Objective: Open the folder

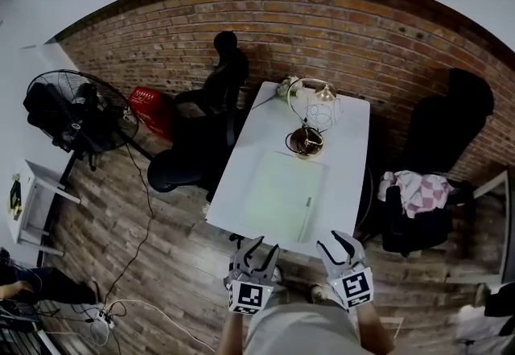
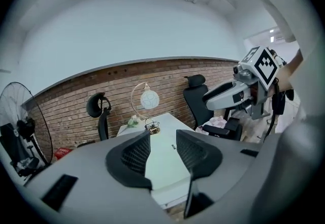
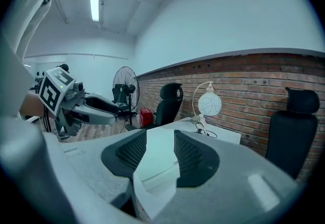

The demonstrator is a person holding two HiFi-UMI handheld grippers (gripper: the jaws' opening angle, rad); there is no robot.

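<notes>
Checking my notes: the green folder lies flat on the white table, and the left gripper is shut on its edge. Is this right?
No. The left gripper is open and empty, short of the green folder, as the left gripper view shows. It does lie flat on the white table.

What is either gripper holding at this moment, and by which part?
Nothing is held. The left gripper and right gripper are both open and empty, while the folder lies untouched on the table.

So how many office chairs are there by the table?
2. One black chair stands off the table's left side; a second chair stands off its right side, with a cloth on its seat. Others may be hidden.
</notes>
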